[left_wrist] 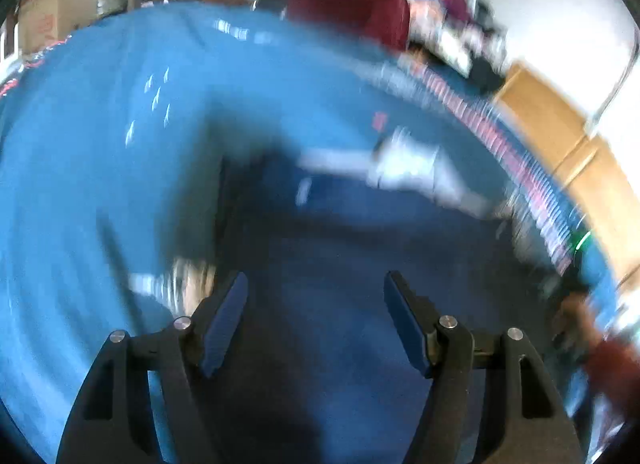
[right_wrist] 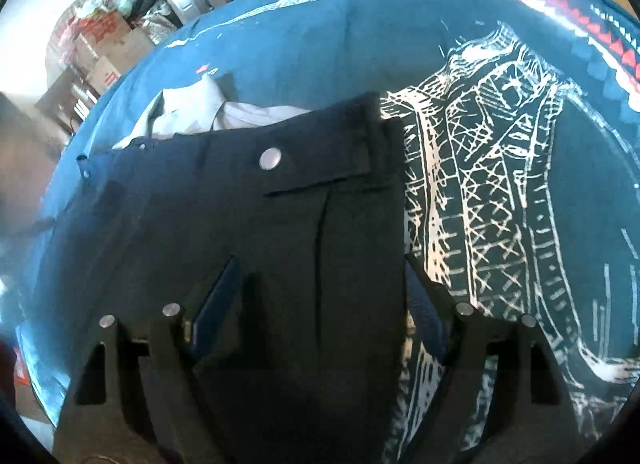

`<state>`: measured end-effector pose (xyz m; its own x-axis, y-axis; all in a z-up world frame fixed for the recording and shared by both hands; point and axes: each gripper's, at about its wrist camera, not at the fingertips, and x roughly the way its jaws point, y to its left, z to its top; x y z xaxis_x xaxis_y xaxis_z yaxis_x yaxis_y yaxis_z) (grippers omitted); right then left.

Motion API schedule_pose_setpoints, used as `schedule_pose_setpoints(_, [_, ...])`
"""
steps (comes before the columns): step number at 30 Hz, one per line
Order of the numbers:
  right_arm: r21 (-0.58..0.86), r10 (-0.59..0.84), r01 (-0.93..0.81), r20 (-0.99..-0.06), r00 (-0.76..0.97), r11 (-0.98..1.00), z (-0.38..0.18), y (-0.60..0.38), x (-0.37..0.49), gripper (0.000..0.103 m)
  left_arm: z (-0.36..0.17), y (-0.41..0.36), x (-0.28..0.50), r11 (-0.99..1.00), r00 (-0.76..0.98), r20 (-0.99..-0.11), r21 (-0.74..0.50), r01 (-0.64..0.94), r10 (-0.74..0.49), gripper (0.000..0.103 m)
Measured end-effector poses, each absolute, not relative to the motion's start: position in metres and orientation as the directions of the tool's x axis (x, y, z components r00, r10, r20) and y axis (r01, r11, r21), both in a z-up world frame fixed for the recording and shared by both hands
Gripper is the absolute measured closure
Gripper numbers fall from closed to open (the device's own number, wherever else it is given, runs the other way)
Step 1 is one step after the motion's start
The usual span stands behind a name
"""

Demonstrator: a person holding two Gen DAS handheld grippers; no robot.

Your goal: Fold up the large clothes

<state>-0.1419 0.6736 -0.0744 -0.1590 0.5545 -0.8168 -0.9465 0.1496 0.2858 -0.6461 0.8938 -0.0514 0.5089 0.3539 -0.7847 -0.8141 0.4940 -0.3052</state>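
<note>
Dark trousers (right_wrist: 280,232) are lying on the blue cover (right_wrist: 280,43), long axis 12-to-6 through the wide-open right gripper (right_wrist: 320,284), nearer than the empty, open left gripper (left_wrist: 316,312).
</note>
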Motion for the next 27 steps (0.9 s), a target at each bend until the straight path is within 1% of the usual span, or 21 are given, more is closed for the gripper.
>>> schedule_pose_setpoints(1, [0.289, 0.551, -0.946, -0.818, -0.165, 0.147, -0.076, 0.667, -0.142, 0.024, -0.068, 0.886, -0.651, 0.475, 0.448, -0.825, -0.259, -0.841, 0.343, 0.031])
schedule_pose_setpoints(3, [0.293, 0.539, -0.943, -0.826, -0.166, 0.159, -0.077, 0.658, -0.143, 0.024, -0.082, 0.873, -0.670, 0.448, 0.425, -0.833, -0.248, -0.859, 0.354, 0.029])
schedule_pose_setpoints(4, [0.282, 0.533, -0.945, -0.832, -0.154, 0.167, -0.080, 0.652, -0.143, 0.024, -0.084, 0.868, -0.681, 0.431, 0.435, -0.828, -0.268, -0.862, 0.355, 0.032])
schedule_pose_setpoints(5, [0.269, 0.532, -0.948, -0.835, -0.141, 0.172, -0.079, 0.643, -0.143, 0.023, -0.082, 0.862, -0.699, 0.399, 0.453, -0.813, -0.303, -0.865, 0.366, 0.036])
schedule_pose_setpoints(7, [0.243, 0.531, -0.953, -0.840, -0.114, 0.180, -0.075, 0.626, -0.146, 0.023, -0.075, 0.850, -0.728, 0.351, 0.440, -0.804, -0.309, -0.884, 0.400, 0.038])
schedule_pose_setpoints(8, [0.230, 0.531, -0.955, -0.842, -0.099, 0.187, -0.071, 0.616, -0.148, 0.023, -0.073, 0.843, -0.741, 0.334, 0.440, -0.799, -0.317, -0.887, 0.410, 0.042])
schedule_pose_setpoints(10, [0.222, 0.539, -0.955, -0.838, -0.083, 0.198, -0.061, 0.595, -0.155, 0.023, -0.066, 0.831, -0.770, 0.292, 0.430, -0.792, -0.328, -0.898, 0.433, 0.045])
schedule_pose_setpoints(11, [0.222, 0.545, -0.955, -0.834, -0.081, 0.198, -0.057, 0.588, -0.160, 0.023, -0.063, 0.826, -0.778, 0.271, 0.411, -0.792, -0.317, -0.909, 0.451, 0.045])
schedule_pose_setpoints(12, [0.219, 0.557, -0.956, -0.827, -0.076, 0.194, -0.052, 0.578, -0.167, 0.023, -0.058, 0.817, -0.788, 0.231, 0.364, -0.798, -0.286, -0.930, 0.480, 0.043])
schedule_pose_setpoints(13, [0.211, 0.566, -0.958, -0.822, -0.067, 0.193, -0.048, 0.568, -0.175, 0.021, -0.055, 0.809, -0.794, 0.206, 0.352, -0.794, -0.287, -0.936, 0.496, 0.041])
schedule_pose_setpoints(15, [0.214, 0.579, -0.960, -0.812, -0.073, 0.180, -0.043, 0.548, -0.193, 0.018, -0.045, 0.792, -0.802, 0.198, 0.422, -0.753, -0.375, -0.906, 0.506, 0.040])
schedule_pose_setpoints(17, [0.216, 0.575, -0.961, -0.814, -0.081, 0.170, -0.045, 0.535, -0.211, 0.018, -0.040, 0.768, -0.799, 0.220, 0.511, -0.700, -0.468, -0.856, 0.499, 0.031])
schedule_pose_setpoints(20, [0.242, 0.561, -0.956, -0.820, -0.111, 0.166, -0.049, 0.518, -0.225, 0.017, -0.050, 0.749, -0.779, 0.222, 0.664, -0.612, -0.641, -0.735, 0.430, 0.030])
schedule_pose_setpoints(21, [0.251, 0.557, -0.954, -0.822, -0.121, 0.162, -0.051, 0.515, -0.230, 0.017, -0.058, 0.747, -0.770, 0.212, 0.681, -0.609, -0.662, -0.719, 0.407, 0.030])
schedule_pose_setpoints(23, [0.257, 0.547, -0.953, -0.827, -0.129, 0.164, -0.054, 0.511, -0.238, 0.017, -0.070, 0.749, -0.758, 0.178, 0.663, -0.635, -0.655, -0.734, 0.397, 0.030])
schedule_pose_setpoints(27, [0.244, 0.542, -0.957, -0.831, -0.125, 0.153, -0.052, 0.510, -0.248, 0.017, -0.085, 0.760, -0.754, 0.099, 0.648, -0.623, -0.684, -0.723, 0.437, 0.029])
